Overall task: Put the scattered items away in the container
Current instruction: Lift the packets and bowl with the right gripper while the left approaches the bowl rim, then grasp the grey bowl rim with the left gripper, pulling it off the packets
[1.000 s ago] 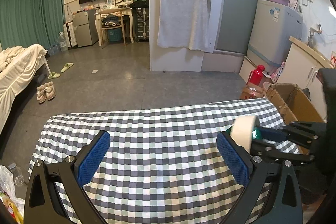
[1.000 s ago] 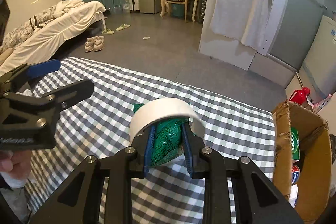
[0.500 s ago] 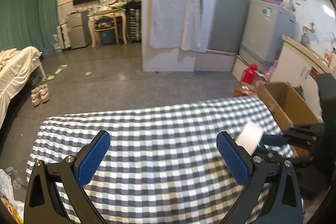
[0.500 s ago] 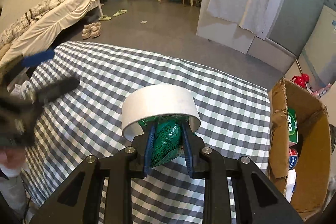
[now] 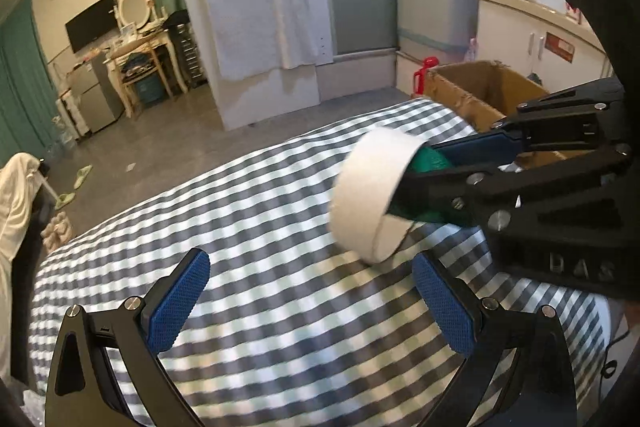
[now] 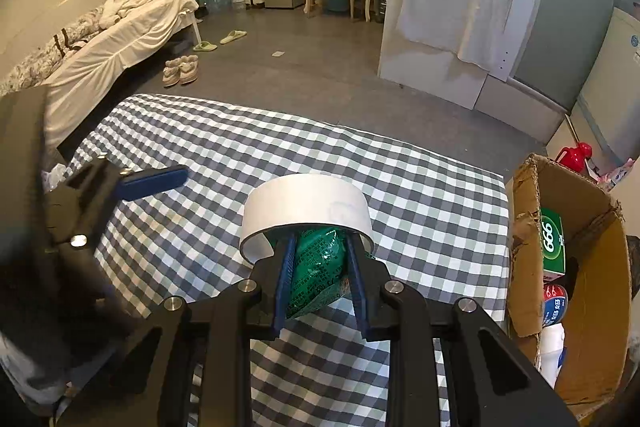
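Right gripper [image 6: 320,267] clamped on green packet [image 6: 316,267] with white tape roll [image 6: 306,203] riding over it, above checked table [image 6: 224,147]. Left gripper [image 5: 308,301] apart, empty. Carry level over cardboard box [image 6: 600,267]; release low.

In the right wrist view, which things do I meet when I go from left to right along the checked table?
left gripper → white tape roll with the green packet held in the right gripper → cardboard box beside the table's right edge.
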Tool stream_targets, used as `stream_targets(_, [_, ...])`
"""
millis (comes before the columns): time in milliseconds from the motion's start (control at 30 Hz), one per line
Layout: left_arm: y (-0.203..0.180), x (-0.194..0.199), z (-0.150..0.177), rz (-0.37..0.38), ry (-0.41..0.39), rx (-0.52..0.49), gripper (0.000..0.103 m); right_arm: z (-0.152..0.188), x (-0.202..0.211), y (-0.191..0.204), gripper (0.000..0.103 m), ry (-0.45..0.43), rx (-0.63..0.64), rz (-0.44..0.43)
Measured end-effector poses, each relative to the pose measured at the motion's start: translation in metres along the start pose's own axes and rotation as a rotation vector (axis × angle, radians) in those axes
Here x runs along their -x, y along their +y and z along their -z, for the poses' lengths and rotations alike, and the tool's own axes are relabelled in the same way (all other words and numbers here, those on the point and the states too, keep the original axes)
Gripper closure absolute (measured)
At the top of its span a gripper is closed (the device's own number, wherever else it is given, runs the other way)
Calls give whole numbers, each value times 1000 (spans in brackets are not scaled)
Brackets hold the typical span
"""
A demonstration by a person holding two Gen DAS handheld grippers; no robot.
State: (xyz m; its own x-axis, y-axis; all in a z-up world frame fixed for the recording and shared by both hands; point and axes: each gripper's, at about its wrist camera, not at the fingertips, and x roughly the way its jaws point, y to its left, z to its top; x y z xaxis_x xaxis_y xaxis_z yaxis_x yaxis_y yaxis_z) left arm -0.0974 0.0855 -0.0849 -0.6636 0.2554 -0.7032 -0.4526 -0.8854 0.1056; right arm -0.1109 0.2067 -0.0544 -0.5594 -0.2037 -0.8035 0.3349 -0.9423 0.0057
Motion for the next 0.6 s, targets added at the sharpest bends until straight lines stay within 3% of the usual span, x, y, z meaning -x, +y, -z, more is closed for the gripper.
stream_targets(167, [-4,-23,-4,-8,36,18,3,2,4,-2,78,-4,-7,-3])
stream_targets(367, [5,-36,-7,13,74,78,40,2,6,-3,78,-5,-13,-25])
stream_targets(500, [8,-35,-7,53,80,87,73,4,8,-4,78,-7,-10,-32])
stream_targets(600, [5,-33,-9,54,77,81,84,6,14,-4,78,-13,-13,-45])
